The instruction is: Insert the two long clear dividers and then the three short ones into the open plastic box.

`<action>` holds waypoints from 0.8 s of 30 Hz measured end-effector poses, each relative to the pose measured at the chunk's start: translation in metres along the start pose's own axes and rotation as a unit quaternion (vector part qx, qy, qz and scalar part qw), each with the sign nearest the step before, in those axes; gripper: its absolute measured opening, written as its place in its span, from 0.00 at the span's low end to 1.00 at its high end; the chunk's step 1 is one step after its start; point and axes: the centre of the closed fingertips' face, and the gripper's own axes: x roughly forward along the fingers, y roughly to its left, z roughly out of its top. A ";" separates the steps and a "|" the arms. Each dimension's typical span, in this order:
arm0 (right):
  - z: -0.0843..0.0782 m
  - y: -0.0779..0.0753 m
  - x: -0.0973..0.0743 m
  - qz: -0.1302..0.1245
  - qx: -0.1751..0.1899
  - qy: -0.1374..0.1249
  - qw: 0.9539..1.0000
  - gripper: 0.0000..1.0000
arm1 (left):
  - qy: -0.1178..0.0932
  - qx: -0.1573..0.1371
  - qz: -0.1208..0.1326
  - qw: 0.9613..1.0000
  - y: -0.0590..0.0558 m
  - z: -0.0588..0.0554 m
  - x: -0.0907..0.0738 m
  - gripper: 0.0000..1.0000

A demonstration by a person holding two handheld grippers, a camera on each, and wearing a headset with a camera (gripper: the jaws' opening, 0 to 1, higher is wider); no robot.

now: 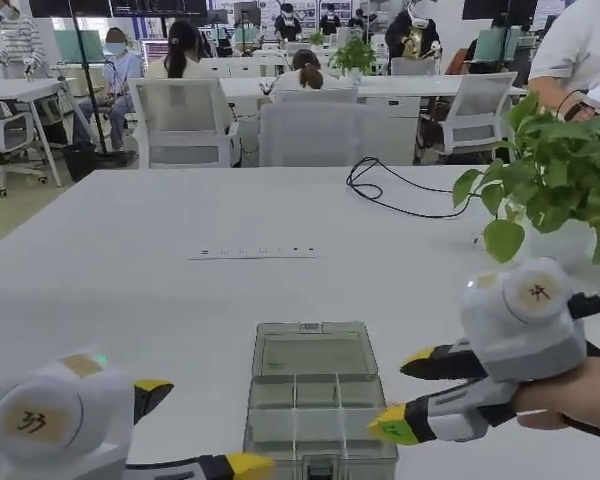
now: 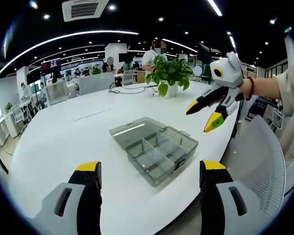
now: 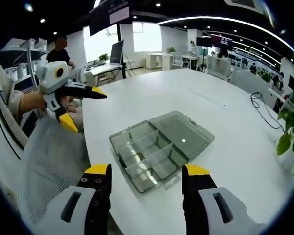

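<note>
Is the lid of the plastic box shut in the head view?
No, the lid lies folded back flat on the table, leaving the compartments of the plastic box uncovered.

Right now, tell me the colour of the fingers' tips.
Yellow tips on the fingers, clearest in the left gripper view.

White table (image 1: 130, 260): spans the lower frame of the head view. Potted plant (image 1: 555, 175): right edge, standing on the table. Black cable (image 1: 385, 187): looped just left of the plant, upper centre-right. Thin strip (image 1: 255, 253): table centre (detail too small to identify). White chairs (image 1: 185, 120): along the far edge, upper frame.
</note>
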 end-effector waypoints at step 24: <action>-0.019 0.007 -0.024 -0.054 0.046 -0.077 0.995 0.95 | 0.015 -0.004 0.011 1.000 0.003 -0.007 -0.003 0.93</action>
